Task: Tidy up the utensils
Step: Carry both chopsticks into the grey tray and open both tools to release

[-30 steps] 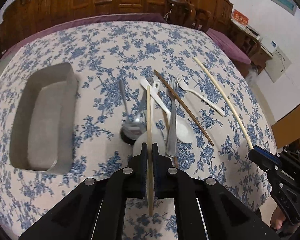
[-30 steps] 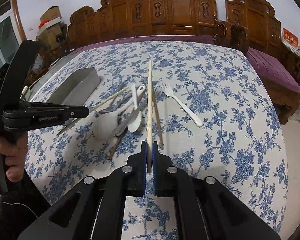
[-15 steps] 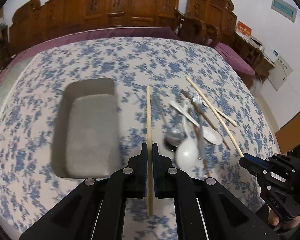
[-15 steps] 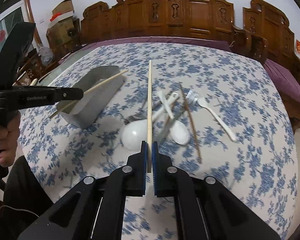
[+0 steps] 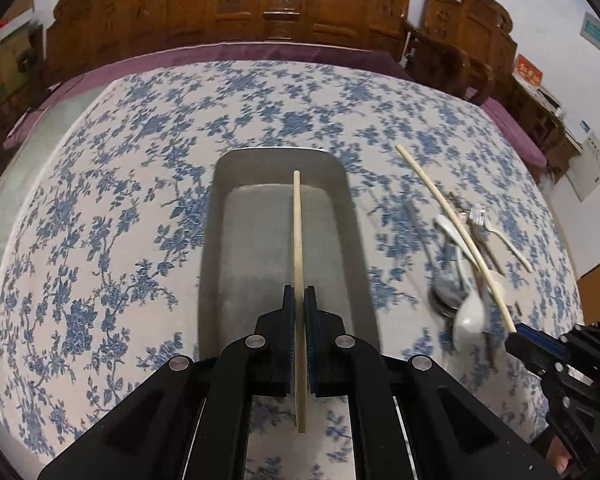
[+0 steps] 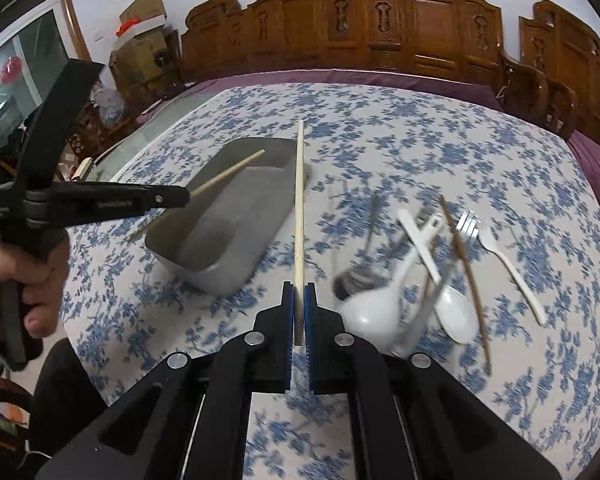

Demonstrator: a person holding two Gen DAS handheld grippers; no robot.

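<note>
The left gripper [image 5: 299, 300] is clamped on a pale wooden chopstick [image 5: 297, 232] that reaches out over the grey metal tray [image 5: 356, 248]; the tray's floor [image 5: 260, 264] is bare. The right gripper [image 6: 299, 296] is clamped on a second pale chopstick [image 6: 299, 200], held just beside the tray's right edge. To the right on the blue-flowered tablecloth [image 6: 440, 136] lies a heap of white spoons [image 6: 374, 312], metal forks [image 6: 469, 224], a dark chopstick [image 6: 466, 264] and a white plastic fork [image 6: 512, 268]. White lettering on the left gripper's arm [image 6: 112, 203] is too blurred to read.
</note>
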